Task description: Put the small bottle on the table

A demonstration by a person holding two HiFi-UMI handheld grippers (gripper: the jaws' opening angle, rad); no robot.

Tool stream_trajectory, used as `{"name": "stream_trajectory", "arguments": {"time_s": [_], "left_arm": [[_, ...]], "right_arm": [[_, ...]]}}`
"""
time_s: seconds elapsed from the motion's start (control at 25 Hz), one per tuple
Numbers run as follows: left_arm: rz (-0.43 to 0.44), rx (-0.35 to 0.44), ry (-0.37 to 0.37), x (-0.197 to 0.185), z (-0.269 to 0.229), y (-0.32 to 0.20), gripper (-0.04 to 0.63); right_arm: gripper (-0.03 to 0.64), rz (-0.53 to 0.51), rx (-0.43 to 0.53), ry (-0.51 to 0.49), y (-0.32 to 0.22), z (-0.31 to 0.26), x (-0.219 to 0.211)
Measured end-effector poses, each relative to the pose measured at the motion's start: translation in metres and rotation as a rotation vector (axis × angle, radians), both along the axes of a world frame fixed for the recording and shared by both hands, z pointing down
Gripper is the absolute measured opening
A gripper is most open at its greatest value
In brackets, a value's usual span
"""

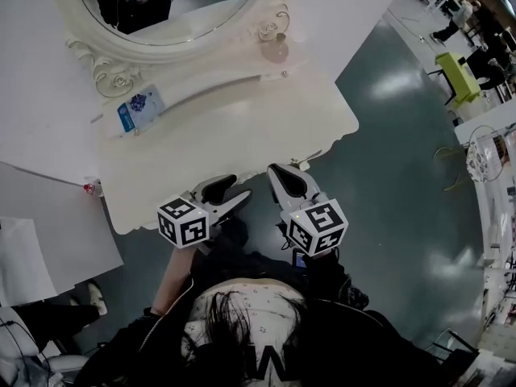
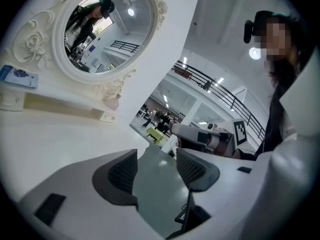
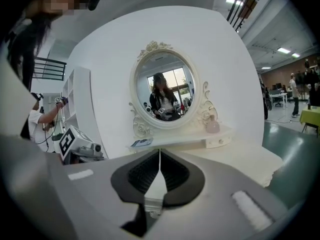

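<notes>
My right claw (image 3: pixel 159 170) is pressed together, my left claw (image 2: pixel 156 170) spread, both empty. The far small pink glass bottle (image 3: pixel 213 125) looks fragile and slippery, so I'd pinch its belly.

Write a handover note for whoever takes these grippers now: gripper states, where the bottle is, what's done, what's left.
Left gripper: open, empty.
Right gripper: shut, nothing between its jaws.
Small bottle: pink, upright on the raised shelf right of the mirror.
Done: nothing yet; neither gripper is at the bottle.
Left: reach in, grasp the bottle, set it down on the tabletop.
</notes>
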State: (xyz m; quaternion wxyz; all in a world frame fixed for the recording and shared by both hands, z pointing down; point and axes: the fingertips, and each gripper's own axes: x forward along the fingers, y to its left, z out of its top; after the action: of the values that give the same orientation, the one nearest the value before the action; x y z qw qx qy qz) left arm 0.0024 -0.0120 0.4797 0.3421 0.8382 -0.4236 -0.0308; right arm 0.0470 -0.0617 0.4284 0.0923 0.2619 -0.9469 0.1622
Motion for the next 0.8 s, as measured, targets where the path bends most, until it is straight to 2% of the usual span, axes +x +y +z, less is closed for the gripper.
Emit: {"name": "stream_trajectory", "arguments": {"time_s": [0.24,0.56,0.8], "left_arm": [[-0.019,0.014,-0.028,0.041,-0.006,0.029,0.244],[-0.118,-0.012,-0.066,0.064,-0.003,0.088,0.221],[-0.157,-0.017,-0.062,0.081,-0.002,0.121,0.221]], "right_arm": [[0.018,-0.041,0.006,-0.023,0.029,-0.001,0.034],[0.018,-0.15,-0.011,-0.049,0.085,0.003,0.052],[0.017,-0.224,-0.012,-0.051,0.126,0.002,0.059]]}}
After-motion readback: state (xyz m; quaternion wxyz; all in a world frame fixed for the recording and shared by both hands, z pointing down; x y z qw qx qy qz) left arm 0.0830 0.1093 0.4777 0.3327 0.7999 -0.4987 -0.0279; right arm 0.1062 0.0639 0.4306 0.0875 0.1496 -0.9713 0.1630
